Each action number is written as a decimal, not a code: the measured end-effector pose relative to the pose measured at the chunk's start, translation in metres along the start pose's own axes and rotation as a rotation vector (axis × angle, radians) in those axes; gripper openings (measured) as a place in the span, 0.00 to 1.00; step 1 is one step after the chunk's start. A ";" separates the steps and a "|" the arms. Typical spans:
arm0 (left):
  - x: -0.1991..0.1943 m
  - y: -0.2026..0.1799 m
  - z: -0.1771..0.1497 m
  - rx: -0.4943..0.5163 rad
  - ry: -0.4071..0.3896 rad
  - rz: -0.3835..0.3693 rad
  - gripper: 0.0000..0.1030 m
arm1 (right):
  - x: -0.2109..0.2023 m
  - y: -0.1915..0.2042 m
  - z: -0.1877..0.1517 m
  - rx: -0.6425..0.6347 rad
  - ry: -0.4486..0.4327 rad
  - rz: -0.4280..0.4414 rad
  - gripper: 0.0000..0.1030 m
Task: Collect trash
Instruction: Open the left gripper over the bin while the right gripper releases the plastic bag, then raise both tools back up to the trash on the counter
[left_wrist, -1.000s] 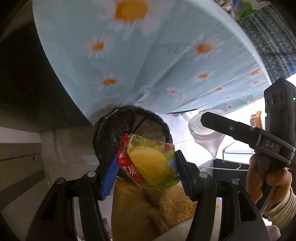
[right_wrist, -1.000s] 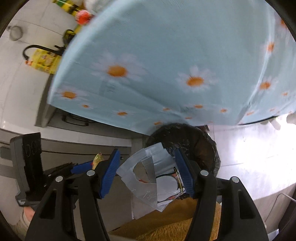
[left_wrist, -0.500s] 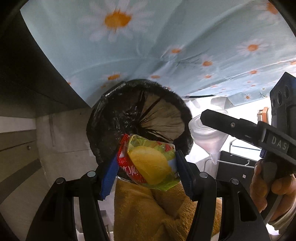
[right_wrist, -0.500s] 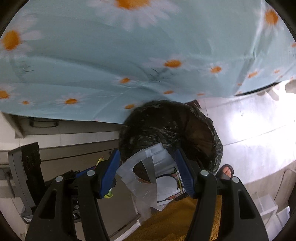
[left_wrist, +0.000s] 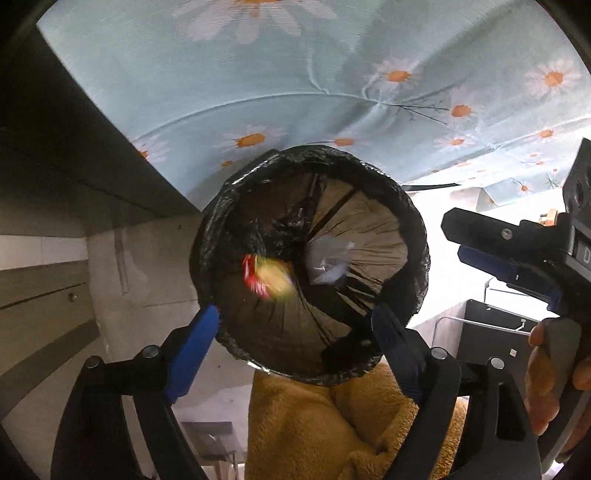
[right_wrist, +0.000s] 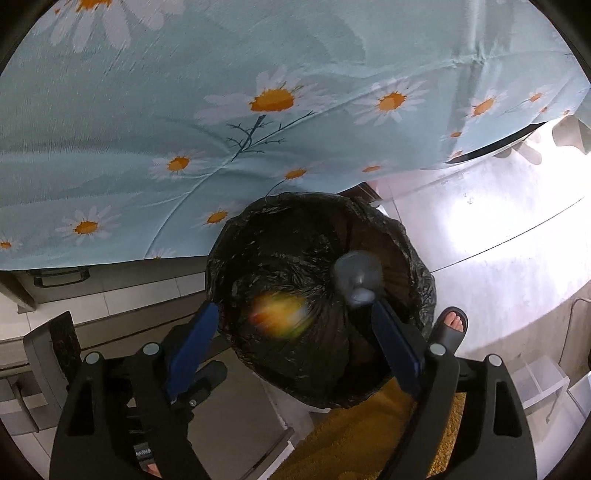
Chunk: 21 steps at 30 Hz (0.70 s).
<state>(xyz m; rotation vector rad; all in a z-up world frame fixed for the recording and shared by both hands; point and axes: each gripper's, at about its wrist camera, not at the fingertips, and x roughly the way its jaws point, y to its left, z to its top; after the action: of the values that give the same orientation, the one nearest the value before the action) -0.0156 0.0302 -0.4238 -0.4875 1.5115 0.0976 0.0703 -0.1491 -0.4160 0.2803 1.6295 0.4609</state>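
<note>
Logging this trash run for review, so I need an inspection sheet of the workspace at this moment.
Surface: daisy tablecloth overhangs the bin.
Job's things: yellow-red snack wrapper and clear plastic scrap, both blurred, inside the black-lined bin.
Clutter: nothing seen.
Grippers: left tongs and right tongs opening, nothing between them, above the bin.
Cables: nothing seen.
Surroundings: pale floor, sandalled foot, mustard fleece garment.

Open mouth of black-lined bin (left_wrist: 310, 369) straight below, clear for passage. Blocked above and behind by hanging daisy tablecloth (left_wrist: 295, 92); crowded near the rim by yellow fleece (left_wrist: 332, 424).
</note>
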 end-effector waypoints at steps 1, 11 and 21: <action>-0.001 0.002 0.000 -0.003 -0.001 0.001 0.81 | -0.002 0.000 0.000 -0.001 -0.002 0.002 0.82; -0.021 0.008 0.002 -0.001 -0.034 0.020 0.81 | -0.006 0.002 -0.005 -0.022 0.012 -0.016 0.82; -0.050 0.013 -0.001 0.017 -0.069 0.008 0.81 | -0.029 -0.001 -0.021 -0.055 0.012 -0.020 0.82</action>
<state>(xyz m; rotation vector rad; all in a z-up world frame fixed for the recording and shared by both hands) -0.0249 0.0532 -0.3784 -0.4595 1.4462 0.1067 0.0527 -0.1655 -0.3891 0.2199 1.6274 0.4925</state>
